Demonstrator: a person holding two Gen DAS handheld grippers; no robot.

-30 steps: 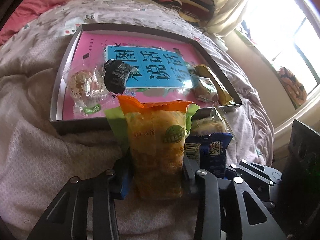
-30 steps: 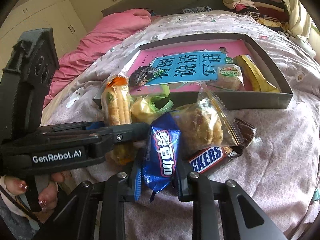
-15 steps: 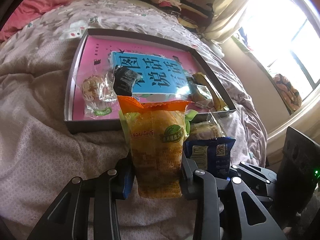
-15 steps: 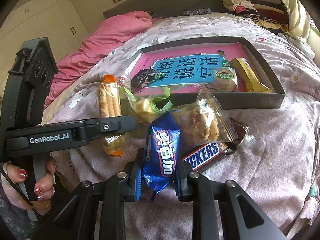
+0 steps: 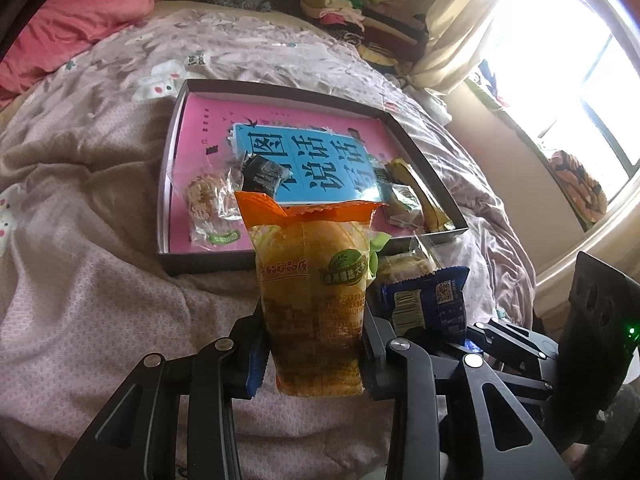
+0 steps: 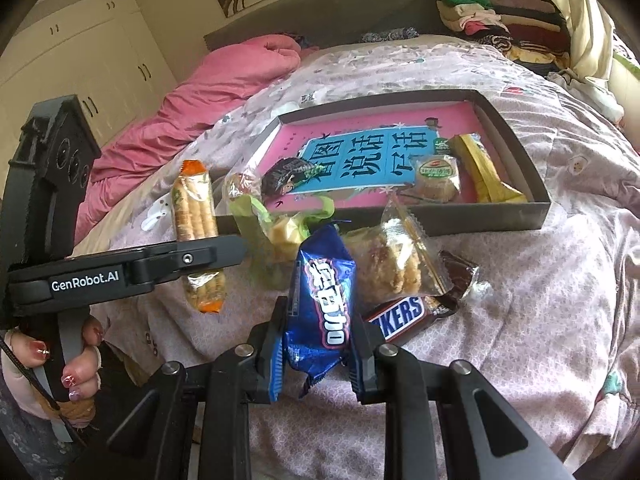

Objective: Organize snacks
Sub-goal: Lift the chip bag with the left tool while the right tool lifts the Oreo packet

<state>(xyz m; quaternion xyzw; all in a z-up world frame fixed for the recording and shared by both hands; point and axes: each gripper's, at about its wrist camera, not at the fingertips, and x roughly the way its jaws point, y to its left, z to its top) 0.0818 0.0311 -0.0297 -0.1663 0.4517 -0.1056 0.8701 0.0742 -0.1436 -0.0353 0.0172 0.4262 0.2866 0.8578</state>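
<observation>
My left gripper (image 5: pixel 314 354) is shut on an orange cracker packet (image 5: pixel 314 280) and holds it upright above the bedspread, short of the dark tray (image 5: pixel 208 262). The packet also shows in the right wrist view (image 6: pixel 196 224). My right gripper (image 6: pixel 316 354) is shut on a blue Oreo packet (image 6: pixel 322 304), also seen in the left wrist view (image 5: pixel 424 302). The tray (image 6: pixel 500 222) holds a pink and blue book (image 6: pixel 360 156), a clear-wrapped pastry (image 5: pixel 212 204), a black packet (image 5: pixel 264 178), a round cake (image 6: pixel 436 178) and a yellow bar (image 6: pixel 486 176).
On the bedspread before the tray lie a green-wrapped snack (image 6: pixel 280 228), a clear bag of crisp cake (image 6: pixel 392 260) and a Snickers bar (image 6: pixel 408 314). A pink quilt (image 6: pixel 216 92) lies at the back left. Folded clothes (image 6: pixel 500 16) are stacked at the back right.
Both grippers have risen and drawn back with their packets. The tray looks smaller and farther off than one second ago. The orange packet hangs higher above the bedspread.
</observation>
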